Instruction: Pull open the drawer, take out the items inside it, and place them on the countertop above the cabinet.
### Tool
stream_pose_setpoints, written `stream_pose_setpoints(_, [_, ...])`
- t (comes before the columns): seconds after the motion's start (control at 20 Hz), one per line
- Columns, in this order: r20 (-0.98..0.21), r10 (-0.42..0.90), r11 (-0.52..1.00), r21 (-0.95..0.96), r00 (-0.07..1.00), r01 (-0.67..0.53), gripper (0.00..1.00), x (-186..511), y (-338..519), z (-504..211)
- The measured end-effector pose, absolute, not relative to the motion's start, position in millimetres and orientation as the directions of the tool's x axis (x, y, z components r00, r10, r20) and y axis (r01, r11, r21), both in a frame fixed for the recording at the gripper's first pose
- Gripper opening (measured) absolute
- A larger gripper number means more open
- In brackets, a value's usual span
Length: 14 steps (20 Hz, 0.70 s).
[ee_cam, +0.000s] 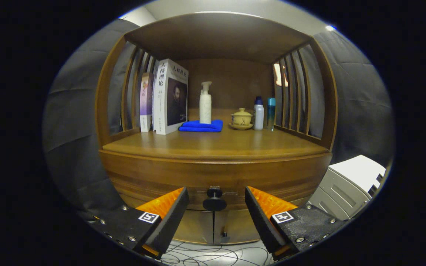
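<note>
A wooden cabinet faces me with its drawer front [213,177] closed under the countertop [216,146]. A round black knob [214,202] sticks out of the drawer front. My gripper [216,195] is open, its orange and black fingers [172,207] standing either side of the knob, a little short of it and not touching. The drawer's contents are hidden behind the closed front.
On the countertop stand two books [168,96], a white pump bottle [205,103] on a folded blue cloth [202,126], a yellow lidded cup [241,119] and two small bottles [264,112]. A white box [350,184] sits right of the cabinet. Cables [205,255] lie on the floor.
</note>
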<state>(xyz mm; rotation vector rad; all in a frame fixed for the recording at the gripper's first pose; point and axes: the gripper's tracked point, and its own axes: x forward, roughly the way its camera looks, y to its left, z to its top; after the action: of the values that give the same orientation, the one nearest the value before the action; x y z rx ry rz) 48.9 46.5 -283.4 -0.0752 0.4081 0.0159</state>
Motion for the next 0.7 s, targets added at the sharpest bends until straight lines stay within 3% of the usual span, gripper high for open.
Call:
stream_pose_setpoints(0.2, [-0.386, 0.014, 0.999, -0.022, 0.922, -0.024, 0.92, 63.6, 49.3, -294.9])
stream_pose_setpoints(0.4, [-0.409, 0.027, 0.999, 0.034, 0.912, -0.015, 0.84, 68.2, 48.8, -312.8])
stream_pose_setpoints(0.7, [-0.424, 0.023, 1.0, 0.002, 0.905, -0.025, 0.57, 69.4, 47.4, -329.8])
